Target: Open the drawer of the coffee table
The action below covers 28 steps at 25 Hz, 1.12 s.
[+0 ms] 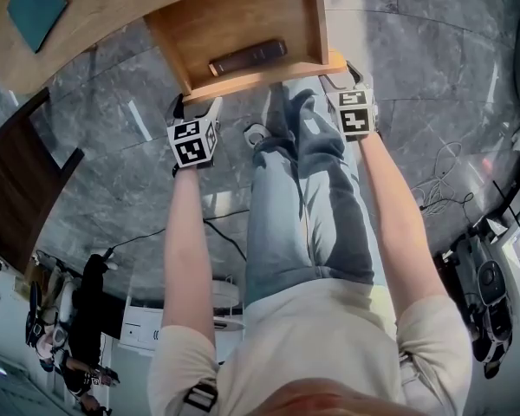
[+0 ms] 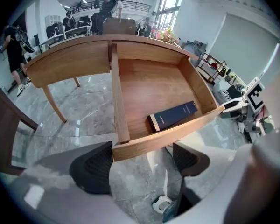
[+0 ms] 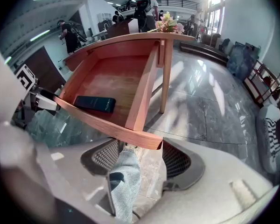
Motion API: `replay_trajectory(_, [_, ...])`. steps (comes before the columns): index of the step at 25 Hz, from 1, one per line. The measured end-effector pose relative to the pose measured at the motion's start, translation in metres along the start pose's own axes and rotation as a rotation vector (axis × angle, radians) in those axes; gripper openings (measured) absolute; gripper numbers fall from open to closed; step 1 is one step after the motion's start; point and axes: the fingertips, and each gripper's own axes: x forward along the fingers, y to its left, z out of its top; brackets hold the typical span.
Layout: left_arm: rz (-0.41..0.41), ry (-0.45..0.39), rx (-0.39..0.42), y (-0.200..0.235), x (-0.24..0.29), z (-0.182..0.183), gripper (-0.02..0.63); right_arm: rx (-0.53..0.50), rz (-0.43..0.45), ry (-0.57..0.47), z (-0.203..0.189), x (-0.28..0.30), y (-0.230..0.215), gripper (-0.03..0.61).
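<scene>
Print on dark box (image 2: 173, 115) in open drawer (image 2: 170, 135) unreadable; left gripper (image 2: 142, 166) and right gripper (image 3: 140, 158) gaping wide, empty, at its front corners.

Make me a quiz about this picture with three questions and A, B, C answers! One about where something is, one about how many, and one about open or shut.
1. Where is the dark box?
A. inside the drawer
B. on the floor
C. on the table top

2. How many things lie in the drawer?
A. none
B. one
C. three

3. How is the drawer?
A. pushed fully shut
B. pulled open
C. taken right out

Answers:
1 A: the box lies on the drawer's wooden bottom, near the front board.
2 B: only the dark box shows inside; the rest of the bottom is bare wood.
3 B: the drawer sticks out from the table and all three views look down into it.
</scene>
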Motion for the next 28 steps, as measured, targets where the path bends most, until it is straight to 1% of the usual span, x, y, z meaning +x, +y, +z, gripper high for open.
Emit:
replay_trajectory(3, [-0.003,-0.027,-0.028,-0.003,-0.013,0.001,0.410,0.008,-0.014,-0.009,0.000,-0.011,0.003,0.273])
replay_trajectory(6, [-0.002,-0.073,-0.062,-0.006,-0.030,0.007,0.384,0.014,-0.027,-0.051,0.006,-0.027,0.009,0.229])
replay_trajectory(7, [0.006,-0.088,-0.076,-0.006,-0.036,0.010,0.362,0.026,-0.033,-0.078,0.010,-0.033,0.011,0.212])
replay_trajectory(8, [0.017,-0.103,-0.089,-0.006,-0.042,0.014,0.310,0.040,-0.039,-0.104,0.015,-0.040,0.012,0.190])
replay_trajectory(9, [0.027,-0.119,-0.100,-0.006,-0.049,0.018,0.242,0.052,-0.043,-0.126,0.020,-0.047,0.013,0.169])
replay_trajectory(10, [0.033,-0.137,-0.111,-0.007,-0.057,0.023,0.197,0.061,-0.044,-0.144,0.025,-0.054,0.016,0.145])
replay_trajectory(11, [0.036,-0.158,-0.121,-0.008,-0.065,0.029,0.170,0.068,-0.044,-0.158,0.029,-0.061,0.020,0.114])
replay_trajectory(13, [0.031,-0.200,-0.142,-0.013,-0.083,0.040,0.122,0.091,-0.043,-0.190,0.037,-0.077,0.028,0.078])
replay_trajectory(14, [0.027,-0.217,-0.150,-0.016,-0.092,0.044,0.095,0.105,-0.044,-0.209,0.042,-0.086,0.033,0.039])
replay_trajectory(15, [0.025,-0.234,-0.156,-0.019,-0.102,0.048,0.089,0.118,-0.044,-0.230,0.046,-0.097,0.037,0.013])
replay_trajectory(16, [0.025,-0.250,-0.158,-0.022,-0.112,0.052,0.087,0.129,-0.042,-0.253,0.051,-0.108,0.042,0.006])
replay_trajectory(17, [0.024,-0.264,-0.156,-0.026,-0.122,0.055,0.062,0.138,-0.039,-0.277,0.056,-0.119,0.048,0.003])
replay_trajectory(18, [0.023,-0.276,-0.153,-0.030,-0.132,0.058,0.017,0.143,-0.036,-0.301,0.060,-0.131,0.054,0.003])
replay_trajectory(19, [0.017,-0.286,-0.150,-0.035,-0.143,0.059,0.000,0.145,-0.033,-0.322,0.064,-0.143,0.061,0.003])
replay_trajectory(24, [-0.043,-0.340,-0.147,-0.068,-0.199,0.066,0.000,0.130,0.006,-0.422,0.078,-0.208,0.092,0.002])
replay_trajectory(28, [-0.059,-0.379,-0.140,-0.088,-0.246,0.072,0.000,0.103,0.055,-0.485,0.091,-0.264,0.119,0.002])
